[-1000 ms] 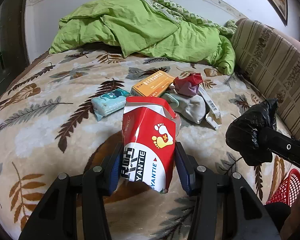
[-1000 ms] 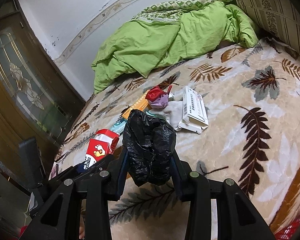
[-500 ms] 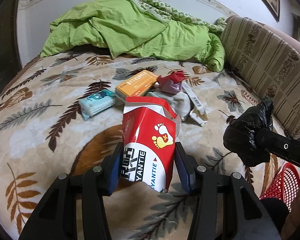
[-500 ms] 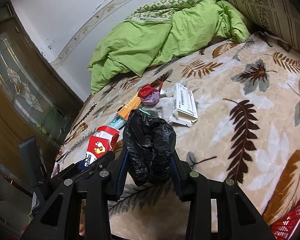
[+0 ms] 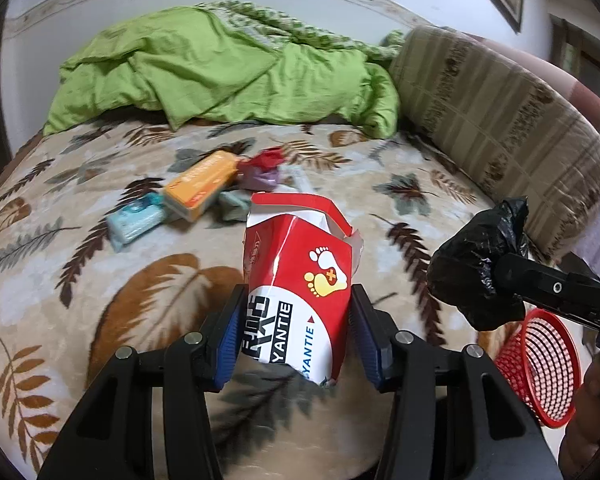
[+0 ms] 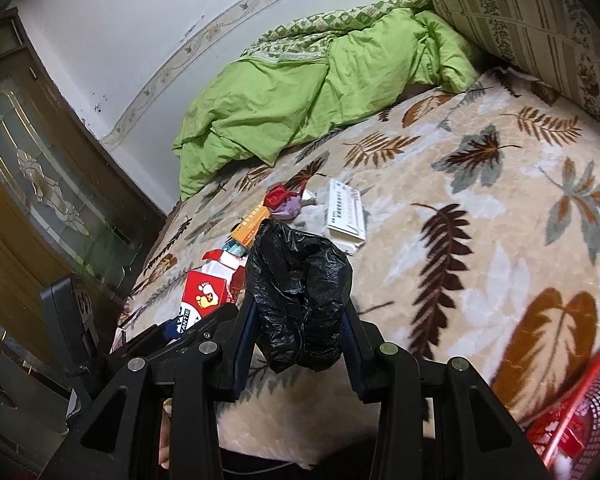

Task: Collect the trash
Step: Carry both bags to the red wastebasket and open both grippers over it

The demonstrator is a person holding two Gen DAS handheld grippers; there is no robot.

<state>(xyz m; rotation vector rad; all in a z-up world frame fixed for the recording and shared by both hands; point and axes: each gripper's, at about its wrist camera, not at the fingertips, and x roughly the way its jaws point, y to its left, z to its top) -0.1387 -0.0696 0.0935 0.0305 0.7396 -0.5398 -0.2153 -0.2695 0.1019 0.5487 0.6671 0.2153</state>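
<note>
I have two pieces of trash in hand. The torn red-and-white box (image 5: 300,292) sits at the centre of the left wrist view, clamped between the pads of my left gripper (image 5: 296,332) and held clear of the bedspread (image 5: 80,272). The crumpled black plastic bag (image 6: 300,304) is pinched in my right gripper (image 6: 298,336), centre of the right wrist view.

I judge this as the carry step: both items are picked and need dropping. The red mesh basket (image 5: 540,364) shows at the lower right of the left view, off the bed's edge, and I take it for the bin. Next I need to bring each gripper over its mouth and release.

More litter waits mid-frame above the box: an orange box (image 5: 200,188), a pale blue packet (image 5: 136,224), a red wad (image 5: 264,160), and a white box (image 6: 346,212).
</note>
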